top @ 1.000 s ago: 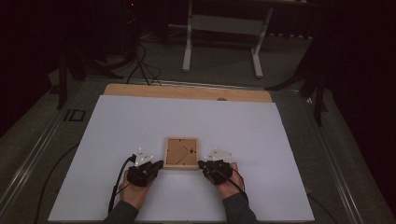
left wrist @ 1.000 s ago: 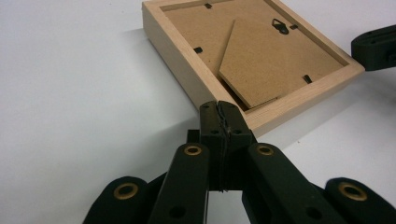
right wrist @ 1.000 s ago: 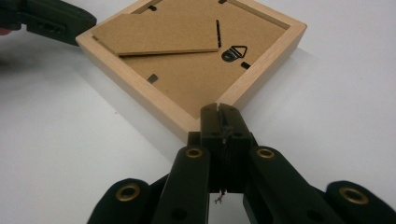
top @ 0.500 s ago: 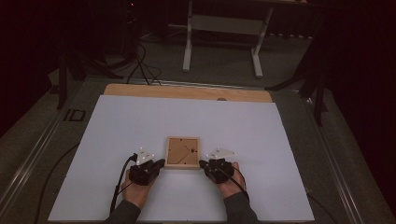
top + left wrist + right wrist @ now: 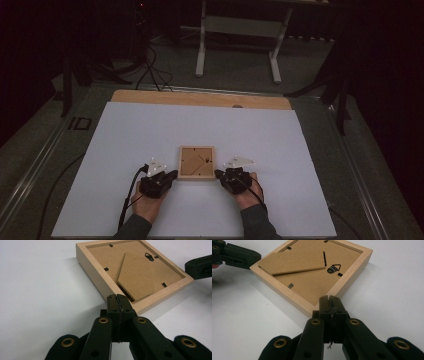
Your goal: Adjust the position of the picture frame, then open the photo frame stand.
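A small wooden picture frame [image 5: 196, 162] lies face down on the white table top [image 5: 150, 130], its brown backing board, fold-out stand and hanging hook facing up. My left gripper [image 5: 172, 174] rests at the frame's near left corner, jaws pressed together with nothing between them. In the left gripper view its tips [image 5: 117, 298] sit at the corner of the frame [image 5: 140, 272]. My right gripper [image 5: 219, 174] is at the near right corner, also shut and empty. Its tips [image 5: 329, 299] meet the corner of the frame [image 5: 312, 280] in the right gripper view.
The white sheet covers a wooden table whose bare far edge [image 5: 200, 98] shows behind it. Black cables [image 5: 127, 200] trail from the grippers toward the person. Beyond the table stand a white metal stand [image 5: 240, 40] and floor cables in a dark room.
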Demonstrator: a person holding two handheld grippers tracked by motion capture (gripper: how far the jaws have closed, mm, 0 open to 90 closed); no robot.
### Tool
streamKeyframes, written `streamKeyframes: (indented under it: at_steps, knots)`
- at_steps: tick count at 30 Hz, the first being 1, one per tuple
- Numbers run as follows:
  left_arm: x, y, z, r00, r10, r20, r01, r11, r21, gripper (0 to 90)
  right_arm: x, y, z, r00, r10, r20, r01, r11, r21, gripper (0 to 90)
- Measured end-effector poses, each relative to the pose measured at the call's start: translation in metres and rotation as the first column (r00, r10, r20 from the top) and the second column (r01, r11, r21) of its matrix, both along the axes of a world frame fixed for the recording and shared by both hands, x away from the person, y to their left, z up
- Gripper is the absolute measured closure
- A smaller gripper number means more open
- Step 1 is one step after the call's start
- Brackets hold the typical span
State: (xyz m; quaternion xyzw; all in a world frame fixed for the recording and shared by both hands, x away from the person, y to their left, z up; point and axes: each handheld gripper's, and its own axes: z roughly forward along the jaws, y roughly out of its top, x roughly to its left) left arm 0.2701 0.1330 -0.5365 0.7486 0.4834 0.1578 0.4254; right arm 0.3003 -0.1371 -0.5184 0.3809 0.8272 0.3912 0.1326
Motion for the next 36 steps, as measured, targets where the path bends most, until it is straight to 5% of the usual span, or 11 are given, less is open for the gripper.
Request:
streamKeyframes:
  at_steps: [6,15,22,27,36]
  knots:
    - [0.002,0.004,0.001,0.9998,0.018,-0.006,-0.018,0.9998,-0.002,83.9,0.001,-0.001,0.001,0.9999,-0.008,0.014,0.008,1.000,0.000,85.9]
    - [0.004,0.023,0.008,0.9978,0.066,0.005,-0.065,0.9960,-0.061,76.3,0.001,-0.003,0.007,0.9984,-0.010,0.056,0.009,1.000,0.005,84.9]
    - [0.002,0.025,0.018,0.9979,0.052,0.037,-0.050,0.9971,-0.057,67.2,-0.003,0.001,0.006,0.9976,0.024,0.065,-0.024,1.000,0.002,86.4]
    - [0.000,0.025,0.021,0.9990,0.042,0.016,-0.041,0.9948,-0.093,57.8,-0.004,0.004,0.005,0.9968,0.041,0.068,-0.041,0.999,0.000,88.8]
    - [0.000,0.018,0.026,0.9997,0.023,0.006,-0.023,0.9970,-0.075,52.2,-0.008,0.008,0.004,0.9952,0.069,0.070,-0.068,0.998,-0.012,89.7]
